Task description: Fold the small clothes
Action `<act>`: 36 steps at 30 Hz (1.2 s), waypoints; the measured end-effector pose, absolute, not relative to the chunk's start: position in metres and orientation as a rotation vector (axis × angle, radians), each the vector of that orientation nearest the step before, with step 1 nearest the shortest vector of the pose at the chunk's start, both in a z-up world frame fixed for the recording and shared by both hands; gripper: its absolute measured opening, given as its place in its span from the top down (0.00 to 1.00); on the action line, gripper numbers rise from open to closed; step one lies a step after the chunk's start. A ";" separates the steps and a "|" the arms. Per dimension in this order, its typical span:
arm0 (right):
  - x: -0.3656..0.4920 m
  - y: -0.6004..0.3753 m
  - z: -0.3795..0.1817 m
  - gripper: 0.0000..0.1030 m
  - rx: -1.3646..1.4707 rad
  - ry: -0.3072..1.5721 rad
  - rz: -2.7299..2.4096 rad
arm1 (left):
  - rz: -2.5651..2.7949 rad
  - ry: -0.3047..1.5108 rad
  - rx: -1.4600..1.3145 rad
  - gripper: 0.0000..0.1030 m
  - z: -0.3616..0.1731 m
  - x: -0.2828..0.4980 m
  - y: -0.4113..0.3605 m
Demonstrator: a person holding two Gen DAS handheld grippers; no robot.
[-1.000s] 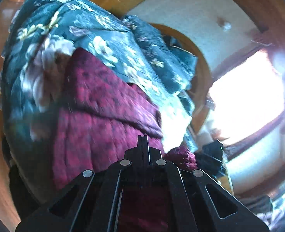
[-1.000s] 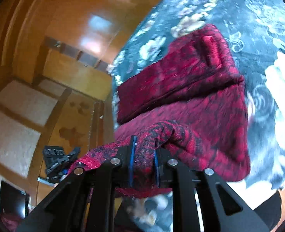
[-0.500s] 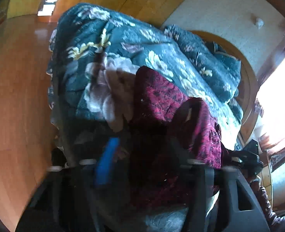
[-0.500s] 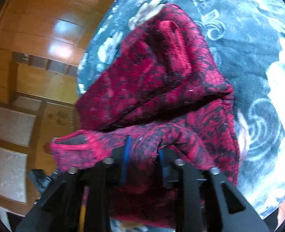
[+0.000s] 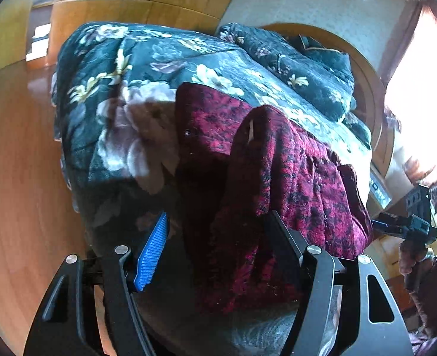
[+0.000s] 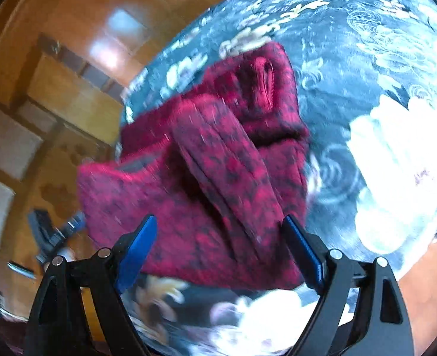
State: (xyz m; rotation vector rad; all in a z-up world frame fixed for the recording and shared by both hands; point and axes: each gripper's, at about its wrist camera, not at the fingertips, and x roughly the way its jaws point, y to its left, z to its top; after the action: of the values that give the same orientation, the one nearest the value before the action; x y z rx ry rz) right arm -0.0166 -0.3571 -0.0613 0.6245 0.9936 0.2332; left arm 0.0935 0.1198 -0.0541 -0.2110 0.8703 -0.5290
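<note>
Left wrist view: left gripper (image 5: 215, 237) spread, nothing pinched; red garment (image 5: 292, 178) lies ahead of and between its fingers, one flap humped up.
Right wrist view: right gripper (image 6: 218, 234) jaws have just been opening, now spread wide; the red garment (image 6: 206, 172) sits between the blue pads (image 6: 138, 249), untouched by them.
Resting place: on the floral quilt (image 5: 123, 112), just ahead of both tools.
Handling: likely soft, light, limp knit that sags and bunches.
Where to take hold: probably a loose outer edge or corner, pinching all the layers there.
</note>
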 end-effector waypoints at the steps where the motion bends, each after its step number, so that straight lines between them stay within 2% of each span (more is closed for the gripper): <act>1: -0.016 -0.352 -0.064 0.19 0.586 1.003 0.221 | -0.536 0.872 -0.218 0.35 -0.055 0.095 0.120; 3: -0.013 -0.346 -0.071 0.25 0.535 1.009 0.196 | -0.556 0.873 -0.257 0.29 -0.054 0.098 0.124; 5: -0.008 -0.346 -0.074 0.32 0.527 1.010 0.186 | -0.574 0.866 -0.298 0.29 -0.052 0.101 0.130; 9: 0.004 -0.349 -0.077 0.34 0.506 1.011 0.179 | -0.614 0.894 -0.378 0.29 -0.059 0.110 0.132; 14: 0.017 -0.345 -0.088 0.42 0.475 1.052 0.198 | -0.678 0.927 -0.427 0.29 -0.067 0.112 0.121; 19: -0.002 -0.346 -0.094 0.42 0.482 1.071 0.269 | -0.708 0.981 -0.400 0.29 -0.085 0.106 0.108; 20: -0.006 -0.347 -0.096 0.42 0.481 1.072 0.273 | -0.706 1.001 -0.409 0.39 -0.091 0.107 0.107; 21: -0.009 -0.347 -0.098 0.44 0.481 1.076 0.277 | -0.723 1.025 -0.425 0.63 -0.097 0.108 0.105; 22: -0.012 -0.347 -0.100 0.49 0.481 1.079 0.276 | -0.733 1.044 -0.422 0.71 -0.100 0.108 0.102; 23: -0.015 -0.347 -0.100 0.62 0.483 1.080 0.266 | -0.725 1.043 -0.414 0.83 -0.100 0.107 0.099; 24: -0.016 -0.349 -0.100 0.70 0.493 1.084 0.258 | -0.725 1.038 -0.418 0.84 -0.098 0.105 0.099; 25: -0.017 -0.351 -0.099 0.83 0.512 1.086 0.258 | -0.720 1.029 -0.415 0.86 -0.094 0.102 0.099; 26: -0.020 -0.353 -0.096 0.86 0.524 1.081 0.259 | -0.718 1.016 -0.411 0.87 -0.088 0.098 0.100; 36: -0.084 -0.350 -0.053 0.89 0.519 1.060 0.348 | -0.761 0.951 -0.456 0.89 -0.048 0.030 0.129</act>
State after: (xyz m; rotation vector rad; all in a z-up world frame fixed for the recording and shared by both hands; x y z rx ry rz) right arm -0.0843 -0.3502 -0.0533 0.5187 1.0603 0.3475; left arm 0.0295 0.1294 -0.0482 -0.4557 0.9513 -0.7611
